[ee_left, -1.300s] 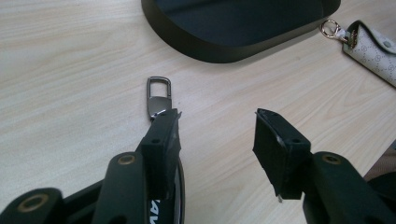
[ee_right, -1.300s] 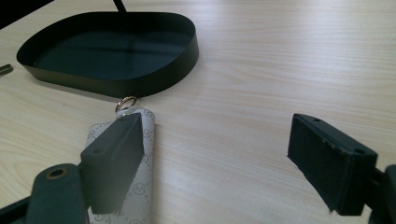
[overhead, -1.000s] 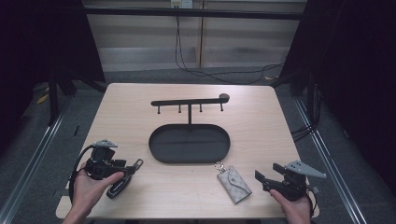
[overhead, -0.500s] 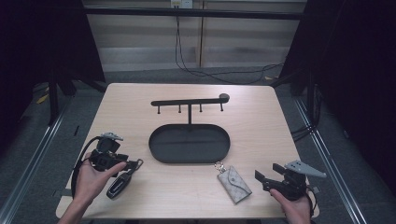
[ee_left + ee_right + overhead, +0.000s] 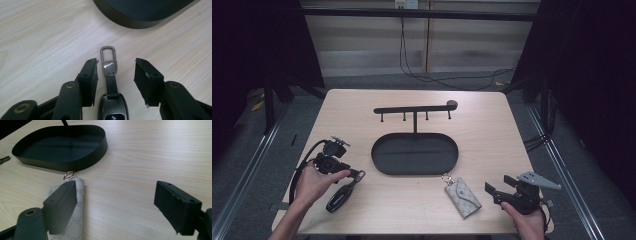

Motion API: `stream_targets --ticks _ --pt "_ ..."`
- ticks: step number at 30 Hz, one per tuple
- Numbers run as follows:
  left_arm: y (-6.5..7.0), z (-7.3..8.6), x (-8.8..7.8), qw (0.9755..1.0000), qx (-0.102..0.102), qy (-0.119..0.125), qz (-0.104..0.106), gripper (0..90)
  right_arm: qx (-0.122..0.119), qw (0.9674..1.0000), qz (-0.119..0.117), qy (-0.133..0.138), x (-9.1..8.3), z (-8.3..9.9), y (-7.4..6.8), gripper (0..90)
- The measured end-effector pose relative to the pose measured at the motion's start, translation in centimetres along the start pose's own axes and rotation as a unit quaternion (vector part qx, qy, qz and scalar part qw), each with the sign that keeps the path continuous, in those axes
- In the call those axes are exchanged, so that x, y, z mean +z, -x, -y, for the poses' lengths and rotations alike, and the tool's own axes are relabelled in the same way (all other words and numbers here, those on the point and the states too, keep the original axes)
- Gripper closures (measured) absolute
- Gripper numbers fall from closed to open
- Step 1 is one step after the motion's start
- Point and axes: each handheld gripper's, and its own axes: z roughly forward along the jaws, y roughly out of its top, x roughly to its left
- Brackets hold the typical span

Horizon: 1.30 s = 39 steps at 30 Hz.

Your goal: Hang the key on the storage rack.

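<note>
A black car key fob point(image 5: 339, 196) lies on the table at the front left, its strap and silver clip point(image 5: 108, 52) pointing toward the tray. My left gripper point(image 5: 354, 175) reaches over it. In the left gripper view the jaws point(image 5: 116, 63) straddle the strap without touching it; they have just been closing. A grey patterned key pouch point(image 5: 463, 196) with a ring lies at the front centre-right. My right gripper point(image 5: 494, 187) rests just right of it, open, and the pouch point(image 5: 77, 220) shows past its left jaw, with nothing between the jaws point(image 5: 117, 190).
A black oval tray point(image 5: 414, 172) sits mid-table with a black hook rack point(image 5: 414, 108) rising behind it. The tray's rim point(image 5: 135, 22) lies just beyond the fob's clip, and its wall point(image 5: 75, 165) is close to the pouch's ring. Bare wood lies to the right.
My left hand has shifted a little away from the person and to the right, over the fob's strap end. The right hand and the pouch have not moved.
</note>
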Motion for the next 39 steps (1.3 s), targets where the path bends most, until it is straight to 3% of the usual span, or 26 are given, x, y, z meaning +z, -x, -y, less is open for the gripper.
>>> stream_targets --ticks 11,14,18,21,27,35,39 --pt "-0.2 -0.9 1.4 0.9994 0.008 -0.033 -0.003 58.6 -0.005 1.0000 0.002 -0.008 0.2 0.0 -0.1 18.3" --pt "-0.2 -1.0 2.0 0.9985 0.016 -0.052 -0.002 57.8 -0.003 0.9999 0.002 -0.013 0.3 0.0 -0.1 18.3" --pt "-0.3 -1.1 2.8 0.9980 0.013 -0.060 -0.016 49.2 -0.004 0.9998 0.003 -0.017 0.3 0.0 -0.1 18.3" --pt "-0.3 -1.2 3.4 0.9973 0.014 -0.072 -0.009 49.4 -0.005 0.9998 0.002 -0.018 0.4 0.0 -0.1 18.3" --pt "0.1 -1.2 4.0 0.9963 0.027 -0.078 -0.025 53.1 -0.005 0.9997 0.002 -0.023 0.5 0.1 -0.1 18.3" --pt "0.9 -1.6 4.9 0.9912 0.052 -0.113 -0.046 59.4 -0.008 0.9996 0.006 -0.025 0.5 0.1 -0.1 18.3" --pt "1.2 -1.6 5.0 0.9904 0.049 -0.119 -0.050 59.7 -0.007 0.9997 0.003 -0.023 0.5 0.1 -0.1 18.3"
